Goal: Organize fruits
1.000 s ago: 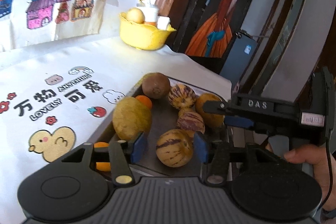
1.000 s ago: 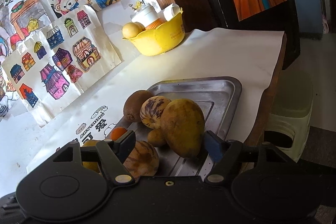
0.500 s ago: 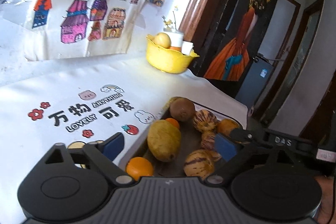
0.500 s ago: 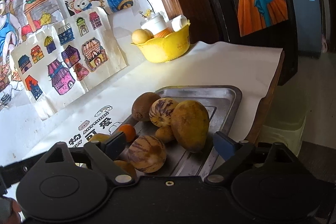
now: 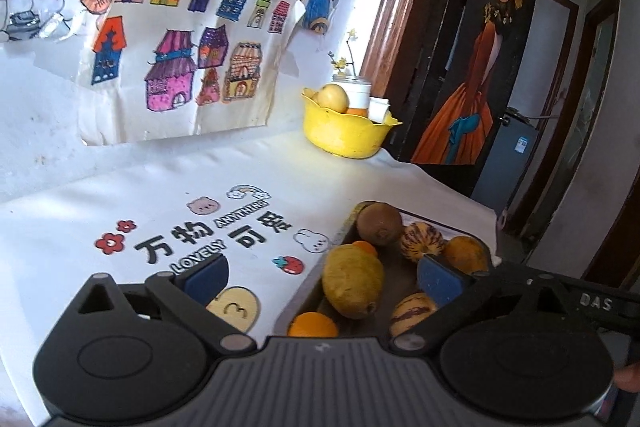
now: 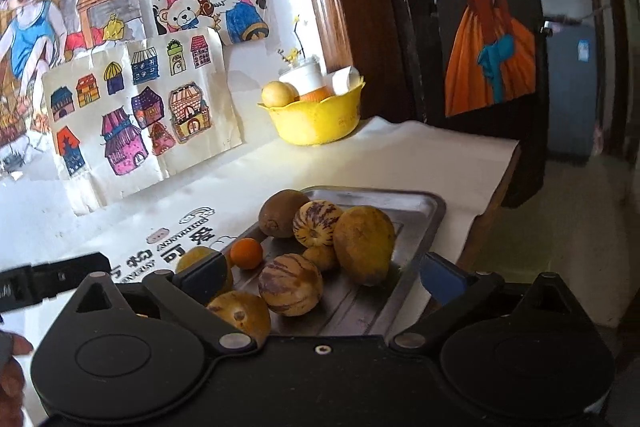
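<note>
A metal tray (image 6: 420, 215) sits at the table's right edge and holds several fruits: a kiwi (image 6: 282, 213), striped melons (image 6: 316, 223) (image 6: 290, 285), a large mango (image 6: 364, 245) and a small orange (image 6: 247, 253). The left wrist view shows the same tray (image 5: 316, 291) with the mango (image 5: 353, 279), the kiwi (image 5: 379, 223) and an orange (image 5: 313, 325). My left gripper (image 5: 320, 279) is open and empty above the tray's near-left corner. My right gripper (image 6: 320, 275) is open and empty above the tray's near side.
A yellow bowl (image 5: 346, 131) with a pale fruit and white cups stands at the back by the wall; it also shows in the right wrist view (image 6: 316, 117). A printed white cloth (image 5: 160, 211) covers the table. The table edge (image 6: 492, 203) drops off right of the tray.
Both grippers have drawn back and up from the tray. The left gripper's jaws, which flanked a striped melon, have opened wide and shifted left. The right jaws have also widened.
</note>
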Tool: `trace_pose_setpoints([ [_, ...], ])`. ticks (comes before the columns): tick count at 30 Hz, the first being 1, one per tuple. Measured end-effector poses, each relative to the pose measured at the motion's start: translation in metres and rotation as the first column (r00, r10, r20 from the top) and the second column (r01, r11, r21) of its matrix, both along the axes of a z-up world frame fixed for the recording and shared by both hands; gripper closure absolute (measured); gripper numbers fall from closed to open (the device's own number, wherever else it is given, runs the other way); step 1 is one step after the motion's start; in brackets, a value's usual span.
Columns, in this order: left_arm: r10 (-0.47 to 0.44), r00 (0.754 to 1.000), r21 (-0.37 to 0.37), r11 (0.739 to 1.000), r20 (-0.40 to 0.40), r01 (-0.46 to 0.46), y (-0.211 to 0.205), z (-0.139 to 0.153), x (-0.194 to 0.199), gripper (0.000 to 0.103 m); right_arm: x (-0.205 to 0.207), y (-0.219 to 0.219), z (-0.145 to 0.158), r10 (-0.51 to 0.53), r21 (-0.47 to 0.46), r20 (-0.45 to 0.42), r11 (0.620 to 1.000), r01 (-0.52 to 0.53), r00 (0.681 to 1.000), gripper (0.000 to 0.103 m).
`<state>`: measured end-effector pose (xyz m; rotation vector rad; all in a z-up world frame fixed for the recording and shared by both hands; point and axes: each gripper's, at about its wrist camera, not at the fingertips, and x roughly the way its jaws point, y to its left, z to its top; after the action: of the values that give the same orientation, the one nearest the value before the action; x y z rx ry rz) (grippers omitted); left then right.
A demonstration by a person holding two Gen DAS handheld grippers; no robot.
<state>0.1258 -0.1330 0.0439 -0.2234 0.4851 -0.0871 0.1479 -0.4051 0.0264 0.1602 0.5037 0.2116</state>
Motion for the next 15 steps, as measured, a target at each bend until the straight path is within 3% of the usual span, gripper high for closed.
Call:
trace_pose_setpoints([
  [15, 0.019, 1.0, 0.089, 0.996, 0.023, -0.021, 0.032, -0.008, -0.018, 0.0, -0.06, 0.035, 0.007, -0.078, -0.15, 0.158, 0.983, 0.102, 0.984, 0.001],
])
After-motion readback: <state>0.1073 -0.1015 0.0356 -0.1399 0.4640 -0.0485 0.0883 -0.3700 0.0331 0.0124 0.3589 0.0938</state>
